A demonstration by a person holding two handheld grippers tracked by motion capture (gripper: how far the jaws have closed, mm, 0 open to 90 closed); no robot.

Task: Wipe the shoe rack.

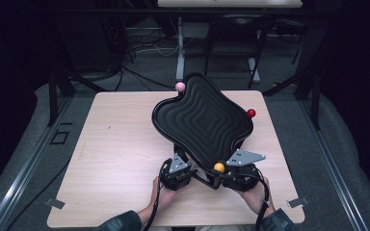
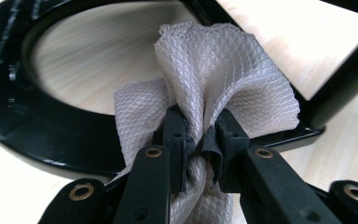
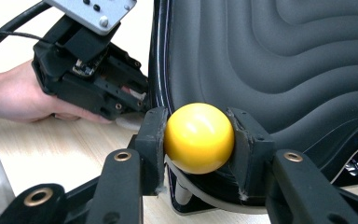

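Note:
A black wavy-ribbed board point(image 1: 202, 120) stands tilted on a black stand over the wooden table point(image 1: 115, 159). It carries a pink knob point(image 1: 179, 86), a red knob point(image 1: 251, 113) and a yellow knob point(image 1: 219, 167) at its corners. My right gripper point(image 3: 199, 140) is shut on the yellow knob point(image 3: 199, 137) at the board's near corner. My left gripper point(image 2: 203, 140) is shut on a bunched grey cloth point(image 2: 214, 79), which it holds under the board beside the stand's black ring base point(image 2: 9, 116). In the right gripper view the left gripper point(image 3: 88, 79) sits just left of the board's edge point(image 3: 161, 56).
The table's left half point(image 1: 101, 144) is bare wood. Both hands point(image 1: 161, 190) come in at the near edge. Beyond the table are dark frame posts, cables and a white desk leg point(image 1: 179, 48) on the floor.

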